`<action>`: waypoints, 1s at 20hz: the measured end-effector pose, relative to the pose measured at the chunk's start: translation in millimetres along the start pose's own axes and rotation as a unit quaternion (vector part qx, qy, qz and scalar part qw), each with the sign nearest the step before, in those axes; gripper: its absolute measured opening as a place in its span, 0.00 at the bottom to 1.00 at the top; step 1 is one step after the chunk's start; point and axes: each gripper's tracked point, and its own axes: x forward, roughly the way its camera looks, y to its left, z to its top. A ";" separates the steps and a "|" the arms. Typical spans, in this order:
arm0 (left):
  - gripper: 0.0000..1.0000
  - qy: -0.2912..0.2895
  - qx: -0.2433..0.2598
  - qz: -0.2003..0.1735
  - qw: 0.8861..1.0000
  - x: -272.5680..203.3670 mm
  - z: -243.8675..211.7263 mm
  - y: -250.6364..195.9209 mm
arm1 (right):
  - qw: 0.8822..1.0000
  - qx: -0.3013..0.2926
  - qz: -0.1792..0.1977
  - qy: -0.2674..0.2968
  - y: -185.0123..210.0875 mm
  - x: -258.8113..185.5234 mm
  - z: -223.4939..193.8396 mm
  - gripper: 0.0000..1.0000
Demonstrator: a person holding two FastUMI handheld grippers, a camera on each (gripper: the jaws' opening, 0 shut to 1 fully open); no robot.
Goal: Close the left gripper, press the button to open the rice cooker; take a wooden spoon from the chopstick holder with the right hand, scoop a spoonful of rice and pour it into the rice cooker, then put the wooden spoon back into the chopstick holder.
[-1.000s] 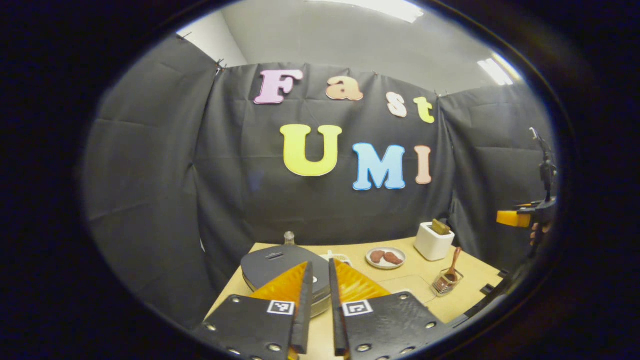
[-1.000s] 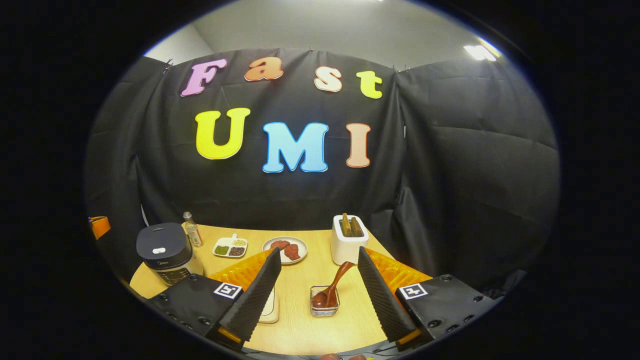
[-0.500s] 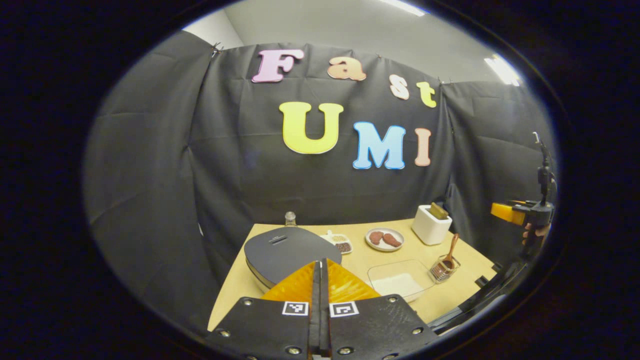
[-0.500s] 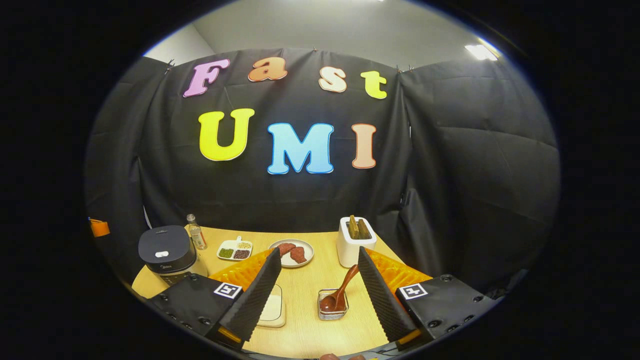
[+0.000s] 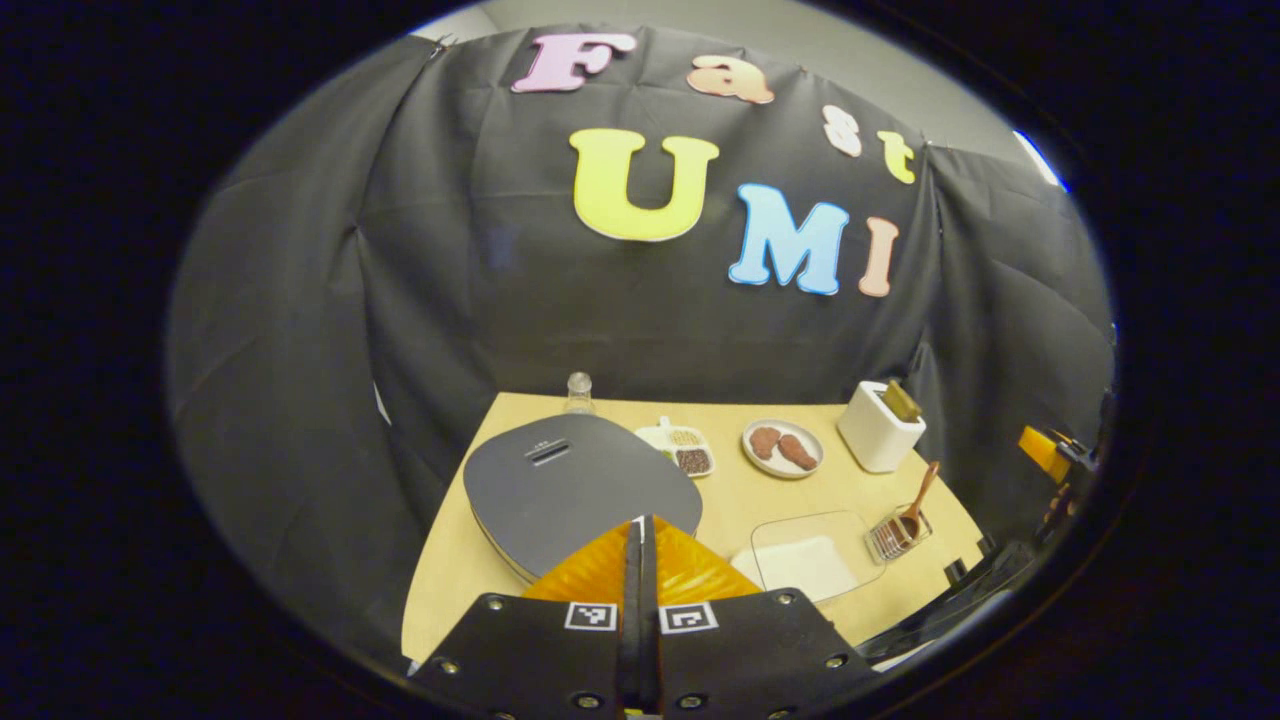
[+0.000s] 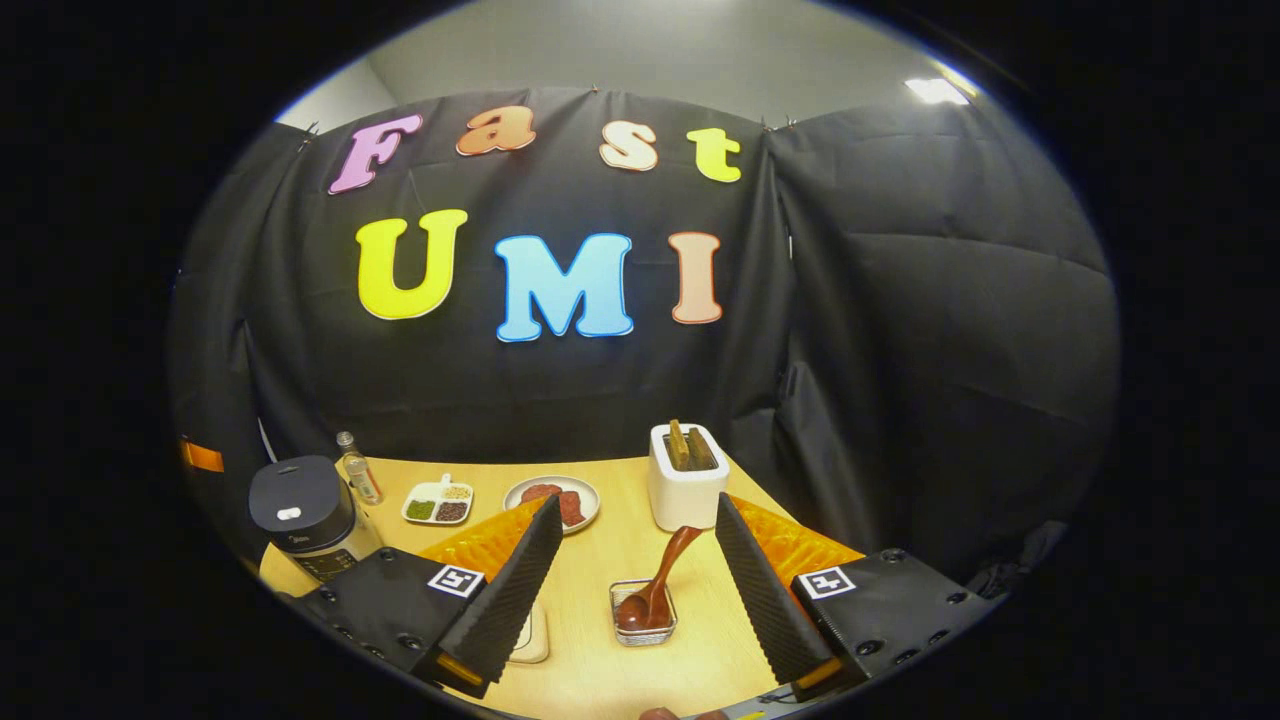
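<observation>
**Cooker button to be pressed**

The rice cooker (image 5: 580, 490), heavy and rigid, sits far left on the tabletop (image 5: 450, 560). The left tool (image 5: 640, 560) is held closed above it; the right tool (image 6: 640, 570) is spread wide around the light, stiff wooden spoon (image 6: 660, 580), best gripped by its handle.

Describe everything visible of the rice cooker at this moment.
The rice cooker is a squat, rounded unit with a dark grey, matte lid and a paler body. The lid is down, with a small light button on top and a slot-like recess near its back edge. It stands upright at the table's left rear corner, beside a small bottle. The shut left claw hovers above its lid; contact is unclear.
</observation>
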 end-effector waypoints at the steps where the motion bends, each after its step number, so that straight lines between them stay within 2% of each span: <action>1: 0.01 0.010 -0.010 -0.001 1.000 12.6 -3.4 0.9 | 1.000 0.003 -0.007 0.003 -7.6 3.6 -2.7 0.97; 7: 0.01 0.060 -0.033 0.002 0.998 73.0 -26.6 3.7 | 0.999 0.006 -0.041 0.011 -35.8 19.6 -15.2 0.97; 13: 0.01 0.099 -0.041 0.009 0.994 110.8 -50.0 1.2 | 0.998 0.015 -0.050 0.027 -43.2 35.1 -25.7 0.98; 17: 0.02 0.114 -0.025 0.016 0.993 120.6 -58.7 3.1 | 0.998 0.018 -0.050 0.041 -44.0 42.2 -34.3 0.98; 20: 0.00 0.114 -0.019 0.017 0.993 122.7 -60.2 0.7 | 0.997 0.022 -0.048 0.048 -42.3 45.5 -38.7 0.97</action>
